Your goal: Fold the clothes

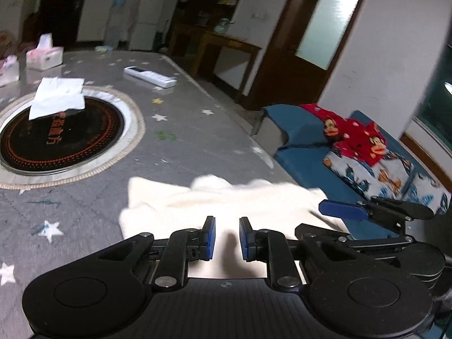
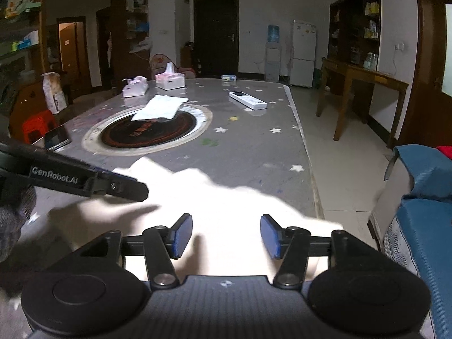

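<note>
Blue-padded and narrowly parted, the left gripper (image 1: 227, 238) holds nothing; its pads hang just above the near part of a cream garment (image 1: 226, 200) lying directly under and ahead of it. The right gripper (image 2: 226, 236) stands wider apart, also empty, over the same cloth (image 2: 226, 206), which spreads forward and to both sides of its fingers.

From either claw, the garment runs crosswise, its long axis left to right along the near edge of the grey star-printed table (image 2: 254, 147), with a bunched ridge on its far side. Seen from the left wrist, the right gripper sits just to the right, over the cloth's right end near the table edge; each claw looks nearest to its own end, so a fold likely starts with both pinching the near hem.

Further ahead lie a round black hotplate (image 1: 56, 138) carrying a white tissue (image 1: 58, 99) and, beyond, a white remote (image 2: 247, 100).
</note>
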The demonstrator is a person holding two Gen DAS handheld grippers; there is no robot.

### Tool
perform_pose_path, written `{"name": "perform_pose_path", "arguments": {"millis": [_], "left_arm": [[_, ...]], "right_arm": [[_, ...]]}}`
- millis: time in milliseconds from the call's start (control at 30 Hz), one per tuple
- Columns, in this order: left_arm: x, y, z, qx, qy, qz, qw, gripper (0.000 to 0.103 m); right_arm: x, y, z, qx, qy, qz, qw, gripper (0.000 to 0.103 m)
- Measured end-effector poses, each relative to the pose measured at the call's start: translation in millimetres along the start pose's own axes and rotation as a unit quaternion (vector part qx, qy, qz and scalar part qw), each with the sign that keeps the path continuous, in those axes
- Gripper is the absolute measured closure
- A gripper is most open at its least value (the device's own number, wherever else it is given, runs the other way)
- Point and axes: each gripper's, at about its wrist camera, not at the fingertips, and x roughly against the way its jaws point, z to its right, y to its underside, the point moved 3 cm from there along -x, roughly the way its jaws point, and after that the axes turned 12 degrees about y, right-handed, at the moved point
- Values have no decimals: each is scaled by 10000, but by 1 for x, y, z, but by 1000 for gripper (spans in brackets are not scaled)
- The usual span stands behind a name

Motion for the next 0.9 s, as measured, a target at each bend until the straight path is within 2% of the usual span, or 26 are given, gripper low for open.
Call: {"name": "perform_pose_path", "arguments": {"millis": [67, 200, 500, 600, 800, 900], "left_arm": [[5, 12, 9, -188, -18, -52, 9998, 83], [12, 31, 17, -412, -74, -143, 9990, 83], [25, 40, 12, -238, -162, 45, 9996, 81], [25, 43, 6, -123, -179, 70, 9997, 81], [34, 44, 8, -119, -240, 134, 9996, 75], [34, 47, 3, -25, -277, 112, 9996, 75]], "right_arm": [[12, 10, -4, 23, 29, 45, 10000, 40], [29, 33, -9, 14, 89, 53, 9999, 40], [51, 51, 11, -465, 219, 34, 9987, 39], [47, 61, 16, -546, 214, -144, 9982, 40], [57, 53, 21, -722, 231, 54, 9971, 39], [42, 59, 22, -750, 271, -178, 9967, 39]]}}
